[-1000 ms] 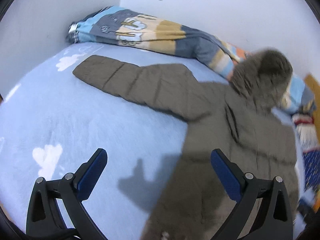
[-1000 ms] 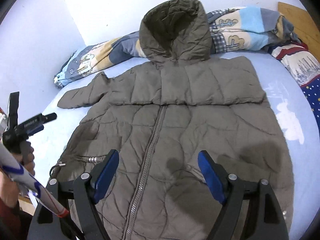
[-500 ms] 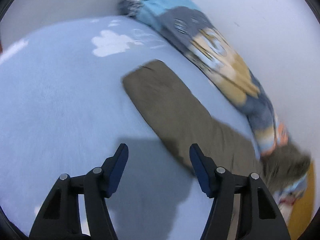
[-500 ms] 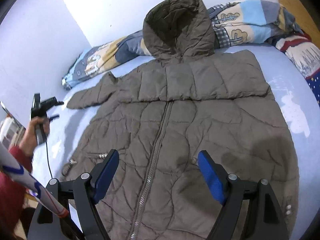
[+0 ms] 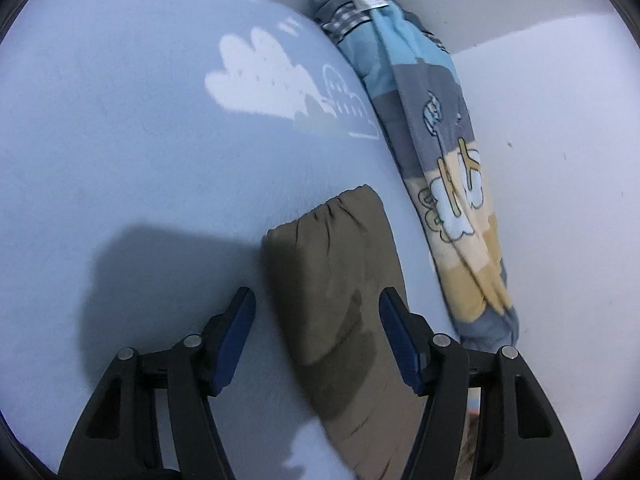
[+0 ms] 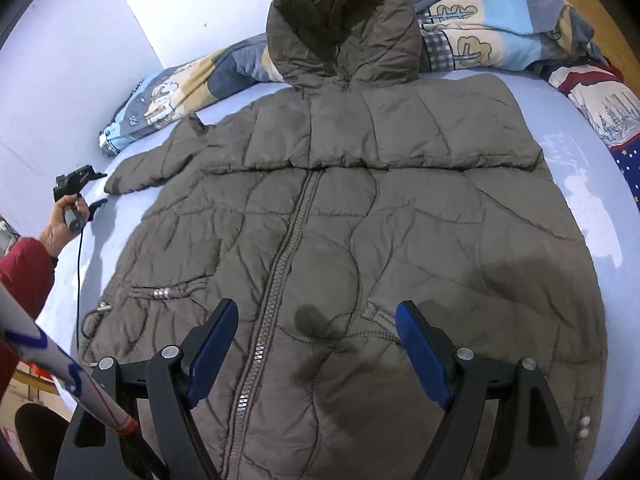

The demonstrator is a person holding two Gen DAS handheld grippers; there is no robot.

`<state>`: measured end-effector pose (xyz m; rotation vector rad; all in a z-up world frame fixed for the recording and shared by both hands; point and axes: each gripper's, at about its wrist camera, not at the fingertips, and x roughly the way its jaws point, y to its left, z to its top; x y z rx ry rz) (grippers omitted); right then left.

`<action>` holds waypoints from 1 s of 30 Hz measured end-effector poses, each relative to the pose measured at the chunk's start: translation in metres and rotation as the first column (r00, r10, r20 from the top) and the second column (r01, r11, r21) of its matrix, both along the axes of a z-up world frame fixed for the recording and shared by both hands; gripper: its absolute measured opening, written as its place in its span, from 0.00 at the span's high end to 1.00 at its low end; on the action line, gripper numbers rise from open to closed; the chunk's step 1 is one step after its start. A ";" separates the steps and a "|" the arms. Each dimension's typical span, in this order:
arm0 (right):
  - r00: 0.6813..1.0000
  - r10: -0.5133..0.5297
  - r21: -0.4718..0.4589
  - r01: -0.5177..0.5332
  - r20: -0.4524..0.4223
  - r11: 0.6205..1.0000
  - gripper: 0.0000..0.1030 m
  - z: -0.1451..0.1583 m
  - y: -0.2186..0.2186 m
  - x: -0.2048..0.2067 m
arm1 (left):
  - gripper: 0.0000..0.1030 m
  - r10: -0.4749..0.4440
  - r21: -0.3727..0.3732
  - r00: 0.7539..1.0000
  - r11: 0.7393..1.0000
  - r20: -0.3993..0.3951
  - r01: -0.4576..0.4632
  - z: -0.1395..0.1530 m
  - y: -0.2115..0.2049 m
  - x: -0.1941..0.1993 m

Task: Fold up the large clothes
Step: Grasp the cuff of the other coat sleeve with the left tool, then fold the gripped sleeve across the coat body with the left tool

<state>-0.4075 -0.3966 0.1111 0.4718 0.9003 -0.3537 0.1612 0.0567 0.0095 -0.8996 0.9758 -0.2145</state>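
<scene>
A brown hooded puffer coat (image 6: 360, 220) lies zipped and face up on the light blue bed (image 5: 120, 140), its hood (image 6: 344, 28) toward the wall. Its one visible sleeve (image 5: 336, 280) stretches out to the side. My left gripper (image 5: 318, 300) hangs over the cuff end of that sleeve, jaws about half apart and straddling it, pads not pressing. In the right wrist view the left gripper (image 6: 80, 188) shows in a hand at the sleeve's tip. My right gripper (image 6: 316, 312) stands open above the coat's lower front, beside the zipper.
A rolled cartoon-print blanket (image 5: 440, 160) lies along the wall behind the sleeve and hood. Red and blue patterned bedding (image 6: 600, 92) sits at the far right. A person's red sleeve (image 6: 24, 272) and a white pole (image 6: 60, 376) are at the lower left.
My left gripper swung across to the sleeve's cuff end, rolled, and its jaws narrowed from wide to about half. The right gripper sank slightly toward the coat.
</scene>
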 end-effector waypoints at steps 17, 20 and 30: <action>0.994 -0.081 0.006 0.081 0.070 0.997 0.17 0.022 -0.012 -0.013 | 0.85 -0.124 0.138 0.960 0.986 0.252 0.092 0.127 -0.033 -0.034; 0.991 -0.099 0.000 0.099 0.092 0.995 0.18 0.033 -0.015 -0.018 | 0.85 -0.154 0.147 0.943 0.983 0.296 0.114 0.164 -0.044 -0.050; 0.955 -0.184 -0.013 0.192 0.233 0.981 0.18 0.083 -0.029 -0.052 | 0.85 -0.342 0.231 0.817 0.937 0.465 0.261 0.306 -0.137 -0.151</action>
